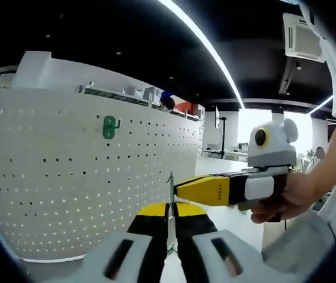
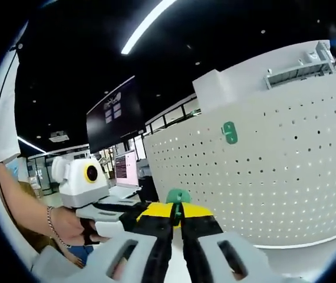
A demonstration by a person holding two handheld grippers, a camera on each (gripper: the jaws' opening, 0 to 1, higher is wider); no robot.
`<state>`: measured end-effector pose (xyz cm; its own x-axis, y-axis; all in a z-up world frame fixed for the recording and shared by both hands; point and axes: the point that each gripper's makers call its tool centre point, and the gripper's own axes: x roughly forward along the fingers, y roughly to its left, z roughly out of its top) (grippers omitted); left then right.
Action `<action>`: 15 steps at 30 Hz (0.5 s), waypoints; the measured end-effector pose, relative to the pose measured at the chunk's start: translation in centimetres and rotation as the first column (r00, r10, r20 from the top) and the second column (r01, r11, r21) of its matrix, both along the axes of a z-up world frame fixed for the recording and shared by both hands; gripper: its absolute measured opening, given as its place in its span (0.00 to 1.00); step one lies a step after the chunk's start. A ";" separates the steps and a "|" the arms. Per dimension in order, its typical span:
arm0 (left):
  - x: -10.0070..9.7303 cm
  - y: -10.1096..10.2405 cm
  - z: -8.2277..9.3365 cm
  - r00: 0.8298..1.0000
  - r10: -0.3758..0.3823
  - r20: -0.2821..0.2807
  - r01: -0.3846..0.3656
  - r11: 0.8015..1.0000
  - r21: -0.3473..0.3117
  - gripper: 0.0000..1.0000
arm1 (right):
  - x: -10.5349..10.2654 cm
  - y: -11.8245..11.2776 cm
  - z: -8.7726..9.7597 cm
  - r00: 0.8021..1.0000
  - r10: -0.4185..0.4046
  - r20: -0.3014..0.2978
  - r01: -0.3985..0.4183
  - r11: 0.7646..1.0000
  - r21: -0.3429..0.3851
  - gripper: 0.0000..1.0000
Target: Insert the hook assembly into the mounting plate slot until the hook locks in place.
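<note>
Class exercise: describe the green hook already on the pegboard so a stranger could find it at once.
Start at the big white perforated board that curves across the left gripper view. High on it, just below the top edge, sits a small green hook. It is the one coloured piece on a wall of plain holes.

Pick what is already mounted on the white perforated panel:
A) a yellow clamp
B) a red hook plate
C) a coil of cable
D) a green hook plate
D: a small green hook plate sits on the white perforated panel, seen in both the left gripper view and the right gripper view; nothing red or yellow hangs on the panel.
</note>
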<state>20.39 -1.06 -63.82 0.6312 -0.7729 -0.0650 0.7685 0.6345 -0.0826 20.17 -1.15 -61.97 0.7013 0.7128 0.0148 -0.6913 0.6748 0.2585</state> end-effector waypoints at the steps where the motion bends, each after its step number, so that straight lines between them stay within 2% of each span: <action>1: 0.0 0.0 0.0 1.000 0.001 0.002 -0.001 1.000 0.000 0.03 | 0.0 0.0 0.0 1.000 -0.001 -0.003 0.001 1.000 -0.003 0.02; 3: 0.0 0.0 0.1 1.000 0.005 0.013 -0.005 1.000 0.004 0.03 | 0.0 0.0 0.0 1.000 -0.003 -0.004 0.003 1.000 -0.008 0.02; 5: 0.0 0.0 0.3 1.000 0.008 0.024 -0.008 1.000 0.006 0.03 | 0.0 0.0 -0.1 0.999 -0.006 -0.035 0.006 1.000 0.019 0.02; 7: 0.1 0.0 0.5 1.000 0.005 0.020 -0.005 1.000 -0.010 0.03 | 0.0 -0.1 0.4 1.000 -0.014 0.009 0.014 1.000 0.005 0.02; 9: 0.1 0.0 0.5 1.000 0.006 0.023 -0.006 1.000 -0.003 0.03 | 0.1 -0.1 0.2 1.000 -0.017 -0.018 0.017 0.999 0.028 0.02; 15: 0.0 -0.2 0.4 1.000 0.012 0.000 -0.012 0.999 -0.030 0.02 | 0.1 -0.1 0.3 0.999 -0.025 -0.021 0.026 0.998 0.049 0.02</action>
<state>20.42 -1.22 -63.37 0.6401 -0.7672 -0.0412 0.7611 0.6406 -0.1016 20.26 -1.28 -61.66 0.7197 0.6934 0.0352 -0.6683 0.6781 0.3060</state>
